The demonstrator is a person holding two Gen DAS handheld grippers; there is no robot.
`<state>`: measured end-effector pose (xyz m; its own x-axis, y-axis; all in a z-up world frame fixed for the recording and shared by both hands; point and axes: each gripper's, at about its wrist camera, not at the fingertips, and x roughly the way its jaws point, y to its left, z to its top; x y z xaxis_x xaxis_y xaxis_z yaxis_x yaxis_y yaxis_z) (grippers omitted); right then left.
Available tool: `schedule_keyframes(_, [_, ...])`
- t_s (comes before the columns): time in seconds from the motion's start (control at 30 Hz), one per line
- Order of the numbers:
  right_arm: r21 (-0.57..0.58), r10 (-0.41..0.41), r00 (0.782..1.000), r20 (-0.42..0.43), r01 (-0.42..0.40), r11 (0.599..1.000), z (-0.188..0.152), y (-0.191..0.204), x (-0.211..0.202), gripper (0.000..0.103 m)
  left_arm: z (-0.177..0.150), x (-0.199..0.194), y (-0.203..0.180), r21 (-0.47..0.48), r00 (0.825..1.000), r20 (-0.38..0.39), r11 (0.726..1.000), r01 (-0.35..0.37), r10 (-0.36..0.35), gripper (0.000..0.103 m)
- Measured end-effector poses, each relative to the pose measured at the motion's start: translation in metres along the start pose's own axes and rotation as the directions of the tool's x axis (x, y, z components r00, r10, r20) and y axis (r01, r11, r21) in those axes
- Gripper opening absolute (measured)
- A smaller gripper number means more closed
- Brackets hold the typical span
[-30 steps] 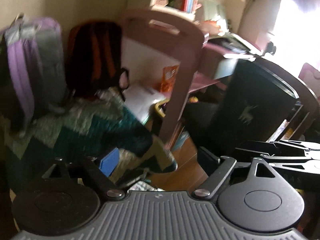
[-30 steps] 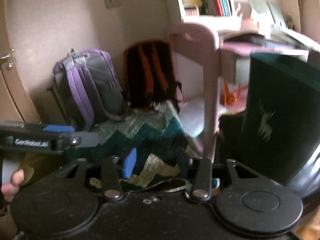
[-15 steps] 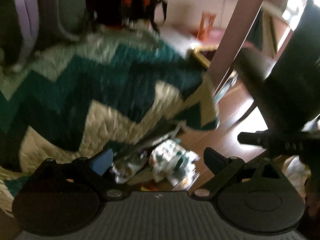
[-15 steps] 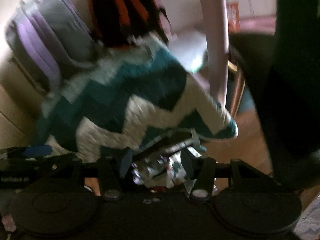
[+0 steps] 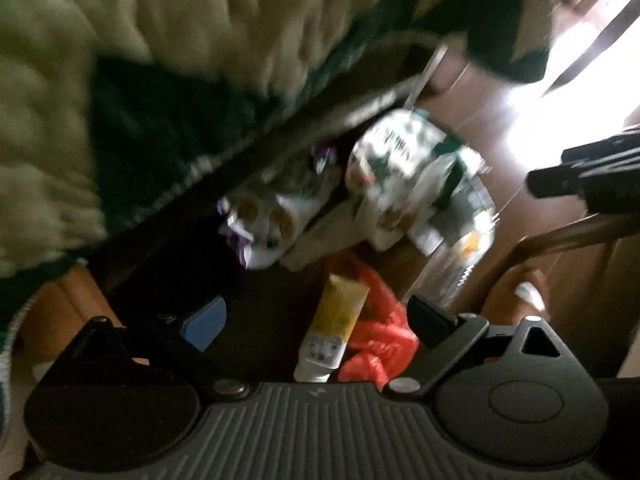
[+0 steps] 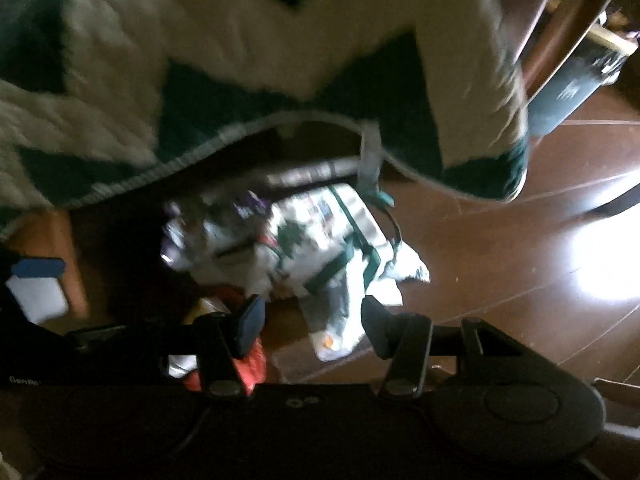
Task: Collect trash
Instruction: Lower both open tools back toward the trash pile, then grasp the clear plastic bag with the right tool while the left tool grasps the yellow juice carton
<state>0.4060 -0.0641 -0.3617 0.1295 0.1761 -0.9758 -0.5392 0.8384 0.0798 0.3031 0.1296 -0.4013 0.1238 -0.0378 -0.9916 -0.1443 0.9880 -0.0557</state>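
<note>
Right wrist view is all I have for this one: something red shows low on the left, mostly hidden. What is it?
Observer: A crumpled red plastic bag. The left wrist view shows most of it.
Operator: Anything next to it?
Observer: A yellow carton lies against its left side, with its white end towards the camera.
Operator: Is the left gripper holding either?
Observer: No. The left gripper is open. Its fingers have just been opening, and the carton and bag show between them, ungripped.
</note>
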Motion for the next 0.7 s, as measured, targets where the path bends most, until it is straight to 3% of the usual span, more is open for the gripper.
schedule_keyframes(0.27, [-0.040, -0.043, 0.990, -0.133, 0.038, 0.998, -0.007, -0.016, 0.082, 0.053, -0.006, 0.096, 0.009, -0.008, 0.990, -0.144, 1.000, -0.002, 0.001, 0.097])
schedule_keyframes(0.57, [-0.037, -0.033, 0.982, -0.184, 0.027, 0.999, -0.010, -0.020, 0.131, 0.052, -0.018, 0.157, -0.006, 0.082, 0.982, -0.187, 0.997, -0.004, 0.019, 0.097])
schedule_keyframes(0.7, [-0.060, -0.051, 0.977, -0.209, 0.040, 0.997, -0.015, -0.018, 0.150, 0.050, -0.025, 0.175, -0.005, 0.083, 0.974, -0.224, 0.996, -0.013, 0.031, 0.081])
